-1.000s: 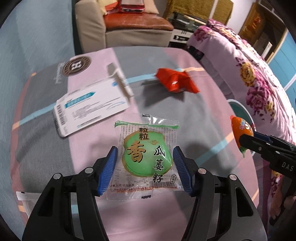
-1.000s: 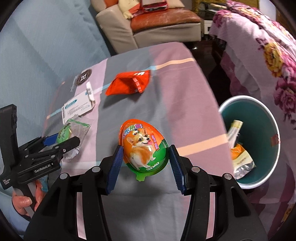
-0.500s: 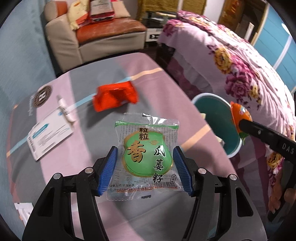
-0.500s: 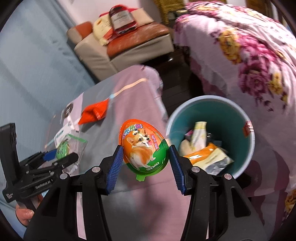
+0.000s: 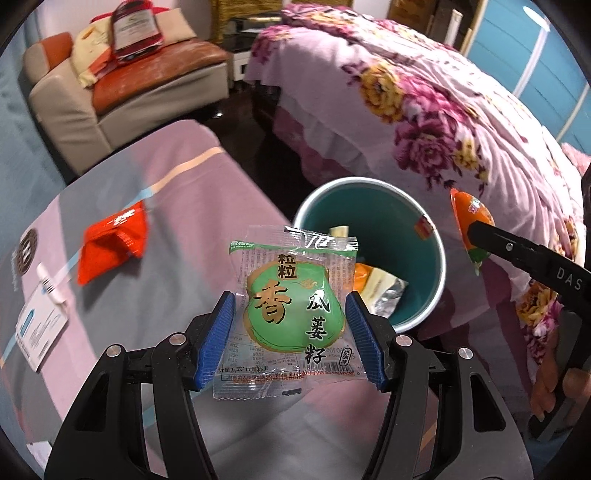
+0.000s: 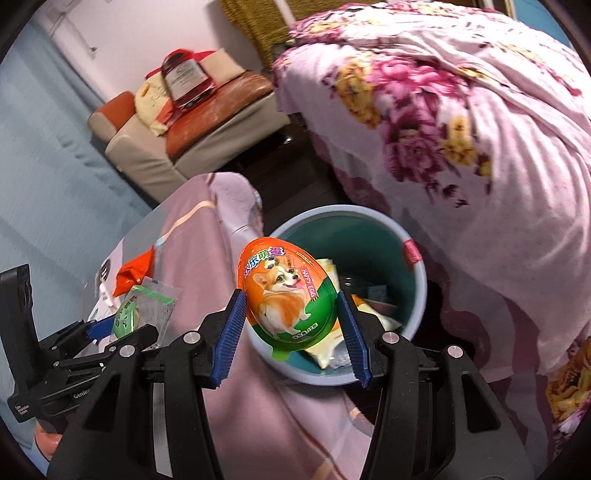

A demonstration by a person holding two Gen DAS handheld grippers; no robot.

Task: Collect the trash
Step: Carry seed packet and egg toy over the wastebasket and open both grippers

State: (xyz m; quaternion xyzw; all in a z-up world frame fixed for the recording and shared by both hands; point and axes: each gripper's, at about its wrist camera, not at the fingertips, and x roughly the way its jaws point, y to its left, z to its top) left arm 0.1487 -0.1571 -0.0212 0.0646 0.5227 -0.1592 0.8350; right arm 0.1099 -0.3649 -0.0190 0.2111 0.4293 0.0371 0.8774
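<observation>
Far off on my left I see a beige armchair point(image 5: 122, 99) with an orange-brown seat, a yellow cushion point(image 5: 88, 55) and a red packet point(image 5: 135, 31) piled on it. To my right spreads a bed under a pink flowered quilt point(image 5: 443, 122). Near me lies a pink-and-grey striped cloth point(image 5: 177, 206). A blue curtain point(image 6: 48, 177) hangs at far left.
</observation>
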